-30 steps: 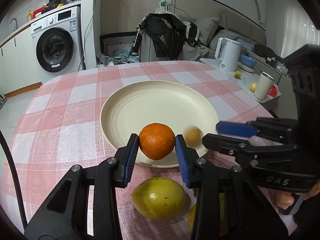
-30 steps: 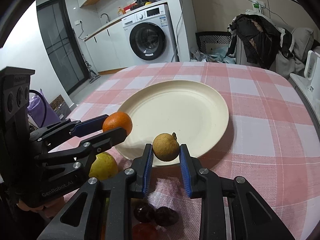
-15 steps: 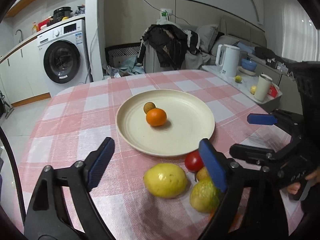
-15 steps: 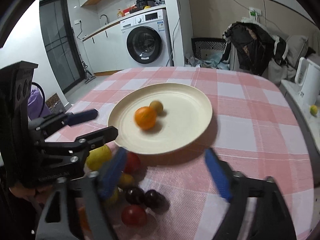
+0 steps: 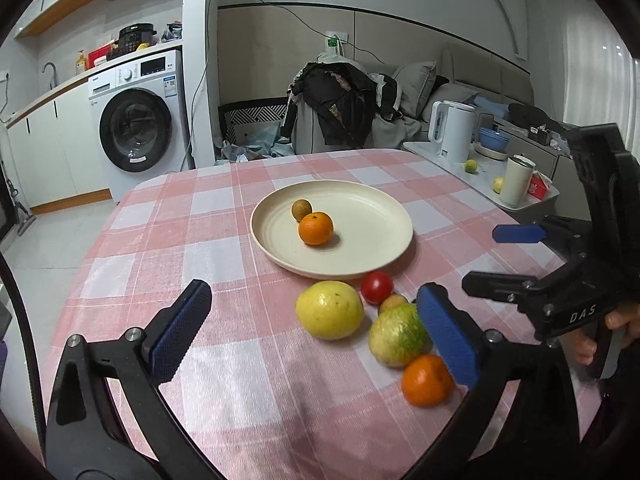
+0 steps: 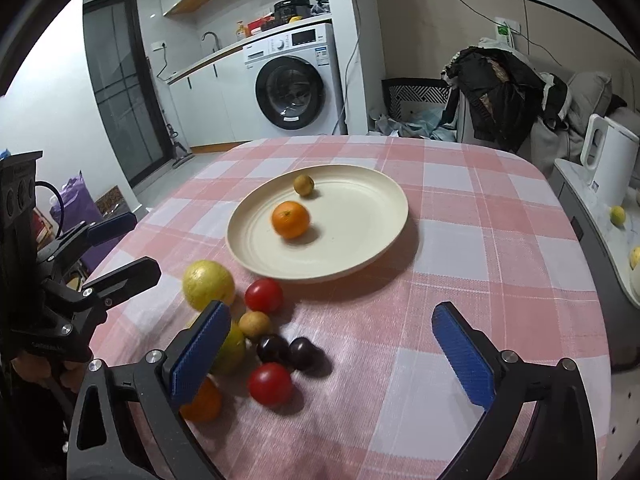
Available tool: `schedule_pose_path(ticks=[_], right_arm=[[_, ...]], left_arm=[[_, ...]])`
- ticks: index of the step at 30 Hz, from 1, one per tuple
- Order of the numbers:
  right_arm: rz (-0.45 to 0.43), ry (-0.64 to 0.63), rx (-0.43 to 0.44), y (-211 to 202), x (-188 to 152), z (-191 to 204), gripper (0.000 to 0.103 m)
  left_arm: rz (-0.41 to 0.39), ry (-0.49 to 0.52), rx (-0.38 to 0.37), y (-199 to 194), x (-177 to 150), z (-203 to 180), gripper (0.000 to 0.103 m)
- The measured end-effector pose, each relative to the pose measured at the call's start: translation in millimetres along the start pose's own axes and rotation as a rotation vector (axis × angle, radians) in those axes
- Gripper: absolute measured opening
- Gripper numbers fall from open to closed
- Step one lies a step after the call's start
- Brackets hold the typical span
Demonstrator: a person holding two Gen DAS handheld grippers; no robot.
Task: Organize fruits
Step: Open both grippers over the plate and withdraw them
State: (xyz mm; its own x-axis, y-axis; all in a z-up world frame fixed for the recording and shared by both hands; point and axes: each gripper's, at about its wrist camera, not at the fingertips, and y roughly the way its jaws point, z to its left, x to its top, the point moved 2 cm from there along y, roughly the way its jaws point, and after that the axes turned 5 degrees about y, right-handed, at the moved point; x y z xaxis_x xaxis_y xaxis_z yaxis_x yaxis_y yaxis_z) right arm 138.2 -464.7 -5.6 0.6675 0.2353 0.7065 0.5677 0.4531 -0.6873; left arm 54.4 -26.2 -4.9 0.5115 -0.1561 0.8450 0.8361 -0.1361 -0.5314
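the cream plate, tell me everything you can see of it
The cream plate is round and shallow, matte like plastic or ceramic, with faint rings inside a low rim. It lies flat on the pink checked tablecloth. An orange and a small brown fruit sit on its left half. Neither gripper touches it.

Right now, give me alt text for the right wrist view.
A cream plate on a pink checked tablecloth holds an orange and a small brown fruit. More fruit lies loose in front of it, behind the open right gripper.
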Motion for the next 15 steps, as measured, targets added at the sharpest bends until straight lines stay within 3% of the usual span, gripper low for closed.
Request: schedule_pose_path(ticks=[15], right_arm=[[0.063,-0.086,-0.040,-11.8,-28.6,10.3,0.103]], left_arm=[[0.055,-0.006,-0.041,-4.0,-16.5,-18.5,0.102]])
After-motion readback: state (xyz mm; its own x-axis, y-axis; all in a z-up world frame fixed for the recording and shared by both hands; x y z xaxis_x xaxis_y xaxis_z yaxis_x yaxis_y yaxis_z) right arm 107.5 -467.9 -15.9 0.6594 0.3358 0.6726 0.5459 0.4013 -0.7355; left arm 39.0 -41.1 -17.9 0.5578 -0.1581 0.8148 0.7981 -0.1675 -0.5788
